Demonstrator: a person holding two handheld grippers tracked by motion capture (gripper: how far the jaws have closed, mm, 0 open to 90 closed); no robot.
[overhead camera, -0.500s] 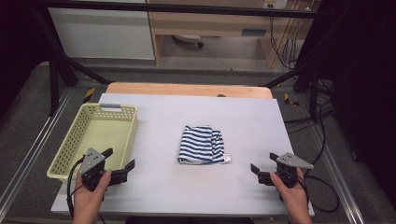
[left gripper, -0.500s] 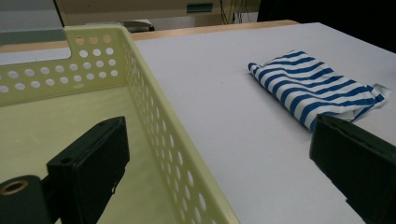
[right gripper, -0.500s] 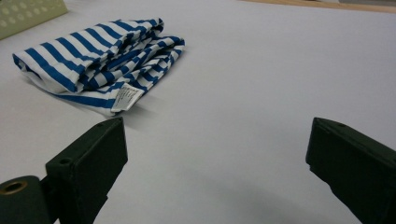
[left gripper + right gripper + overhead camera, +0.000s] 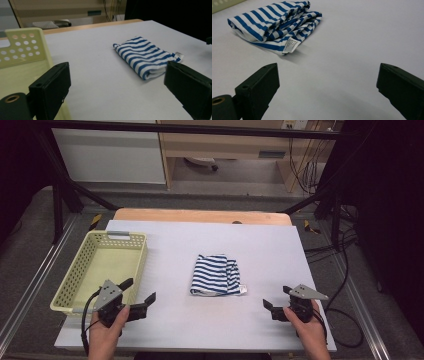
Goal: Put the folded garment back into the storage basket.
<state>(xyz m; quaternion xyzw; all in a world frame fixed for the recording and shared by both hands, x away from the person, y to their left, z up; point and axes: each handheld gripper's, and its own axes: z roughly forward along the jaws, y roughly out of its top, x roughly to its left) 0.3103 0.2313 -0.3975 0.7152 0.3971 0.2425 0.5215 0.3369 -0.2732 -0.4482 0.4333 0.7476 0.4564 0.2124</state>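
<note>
A folded blue-and-white striped cloth (image 4: 215, 275) lies in the middle of the white table (image 4: 260, 245), its white label at the near right corner. The same cloth (image 4: 146, 55) shows ahead and right in the left gripper view, and the cloth (image 4: 275, 23) sits at the upper left in the right gripper view. My left gripper (image 4: 139, 292) stands open near the front left, beside the basket, holding nothing. Near the front right, my right gripper (image 4: 276, 299) is open and empty, pointing toward the cloth.
A pale yellow perforated basket (image 4: 134, 251) stands empty at the table's left; its wall (image 4: 23, 47) is close to my left jaw. A wooden strip (image 4: 200, 215) runs along the table's far edge. Cables (image 4: 345, 285) hang off the right side.
Both hands have barely shifted; the grippers stay open in about the same places and the cloth has not moved.
</note>
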